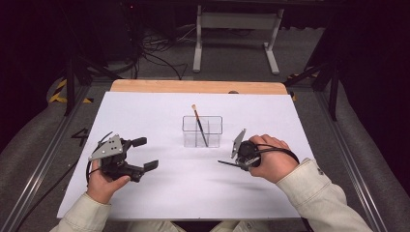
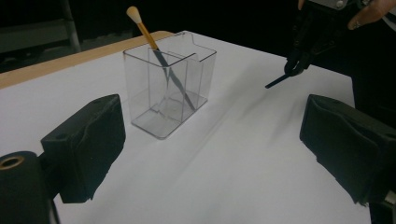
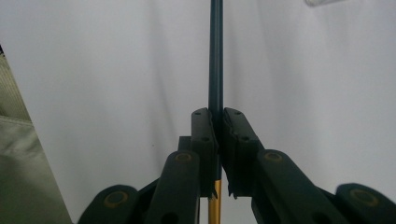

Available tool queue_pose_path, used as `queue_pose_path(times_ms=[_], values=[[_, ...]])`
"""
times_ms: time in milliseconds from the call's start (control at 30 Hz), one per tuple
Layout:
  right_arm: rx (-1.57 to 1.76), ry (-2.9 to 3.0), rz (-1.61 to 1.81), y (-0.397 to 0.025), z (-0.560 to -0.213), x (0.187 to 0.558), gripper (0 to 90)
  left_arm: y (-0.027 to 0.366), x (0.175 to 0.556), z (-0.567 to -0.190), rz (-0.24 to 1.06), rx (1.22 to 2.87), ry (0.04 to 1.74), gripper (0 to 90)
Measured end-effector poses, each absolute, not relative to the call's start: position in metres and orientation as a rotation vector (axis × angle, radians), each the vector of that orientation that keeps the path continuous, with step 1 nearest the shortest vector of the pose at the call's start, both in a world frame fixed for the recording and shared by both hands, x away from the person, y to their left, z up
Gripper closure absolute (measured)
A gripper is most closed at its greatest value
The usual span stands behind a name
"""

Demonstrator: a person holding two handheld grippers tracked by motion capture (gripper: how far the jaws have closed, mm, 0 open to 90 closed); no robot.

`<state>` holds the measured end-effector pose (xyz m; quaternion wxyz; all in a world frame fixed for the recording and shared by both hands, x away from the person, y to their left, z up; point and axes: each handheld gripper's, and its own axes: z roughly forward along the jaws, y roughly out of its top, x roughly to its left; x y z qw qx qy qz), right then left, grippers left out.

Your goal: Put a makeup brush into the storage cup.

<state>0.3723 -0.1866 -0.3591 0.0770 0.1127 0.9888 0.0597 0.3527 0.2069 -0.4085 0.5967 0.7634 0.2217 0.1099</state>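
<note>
A clear plastic holder (image 1: 202,131) with compartments stands mid-table on the white sheet. One paintbrush (image 1: 197,121) leans inside it, pale bristles up. In the left gripper view the holder (image 2: 170,88) and that brush (image 2: 142,28) sit ahead of my left gripper (image 2: 215,107), whose jaws are spread wide with nothing between them. My left gripper (image 1: 147,153) is left of the holder, open. My right gripper (image 1: 236,163) hovers right of the holder, shut on a second brush (image 1: 225,163) by its dark handle. Up close, my right gripper (image 3: 216,114) clamps that dark blue handle (image 3: 215,56); a gold ferrule (image 3: 214,205) shows below.
The white sheet (image 1: 159,193) covers the table except a wooden strip (image 1: 198,87) at the far edge. Metal rails run along both sides. Beyond the table are a white frame (image 1: 237,21) and loose cables (image 1: 154,53) on the floor.
</note>
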Motion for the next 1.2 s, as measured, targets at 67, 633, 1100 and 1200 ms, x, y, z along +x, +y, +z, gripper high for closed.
queue_pose_path(times_ms=[67,633,1100,1200], values=[[0.302,2.967,0.177,-0.183,-0.357,0.372,83.5,0.202,0.351,-0.408,0.24,1.781,0.496,7.1],[0.09,3.022,0.228,-0.16,-0.341,0.374,83.5,0.19,0.349,-0.404,0.222,1.81,0.465,5.8],[0.028,3.059,0.31,-0.15,-0.332,0.373,83.5,0.184,0.35,-0.403,0.198,1.819,0.454,7.5],[0.02,3.071,0.319,-0.148,-0.33,0.372,83.5,0.18,0.35,-0.401,0.184,1.823,0.443,8.1]])
